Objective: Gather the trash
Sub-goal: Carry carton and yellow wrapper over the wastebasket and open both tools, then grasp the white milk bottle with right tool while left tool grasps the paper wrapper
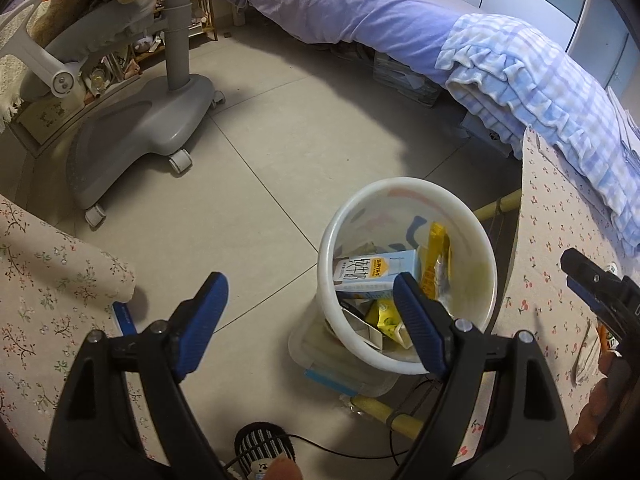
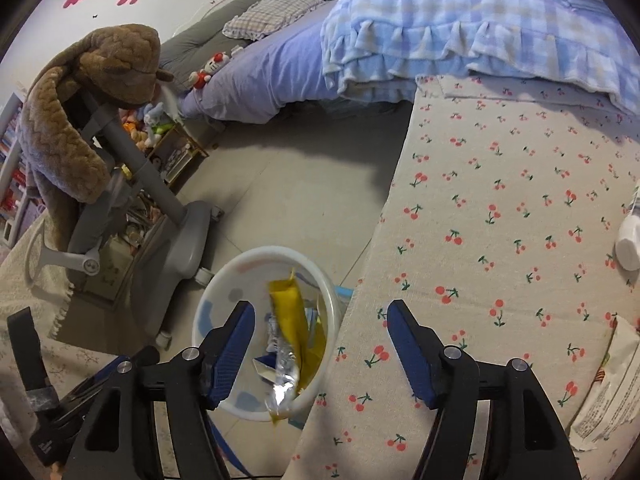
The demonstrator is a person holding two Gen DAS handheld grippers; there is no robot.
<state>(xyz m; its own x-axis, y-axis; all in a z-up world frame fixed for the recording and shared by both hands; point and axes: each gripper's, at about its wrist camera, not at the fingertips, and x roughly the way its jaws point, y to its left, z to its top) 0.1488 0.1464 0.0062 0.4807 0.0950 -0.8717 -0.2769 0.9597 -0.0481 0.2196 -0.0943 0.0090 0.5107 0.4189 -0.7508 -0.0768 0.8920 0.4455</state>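
Note:
A white trash bin (image 1: pixel 472 216) stands on the floor beside the cherry-print table (image 1: pixel 536 264). It holds a blue milk carton (image 1: pixel 380 270), a yellow wrapper (image 1: pixel 436 256) and other scraps. My left gripper (image 1: pixel 308 300) is open and empty, hovering above the floor at the bin's left rim. In the right wrist view the bin (image 2: pixel 224 280) sits below, with the yellow wrapper (image 2: pixel 290 316) inside. My right gripper (image 2: pixel 320 332) is open and empty above the bin's right rim and the table edge (image 2: pixel 480 240). The right gripper also shows in the left wrist view (image 1: pixel 592 280).
A grey wheeled chair base (image 1: pixel 144 128) stands left of the bin. The bed with a checked blanket (image 1: pixel 520 80) is behind. A white wipes packet (image 2: pixel 608 384) and a white bottle (image 2: pixel 630 236) lie on the table. A clear box (image 1: pixel 332 364) sits under the bin.

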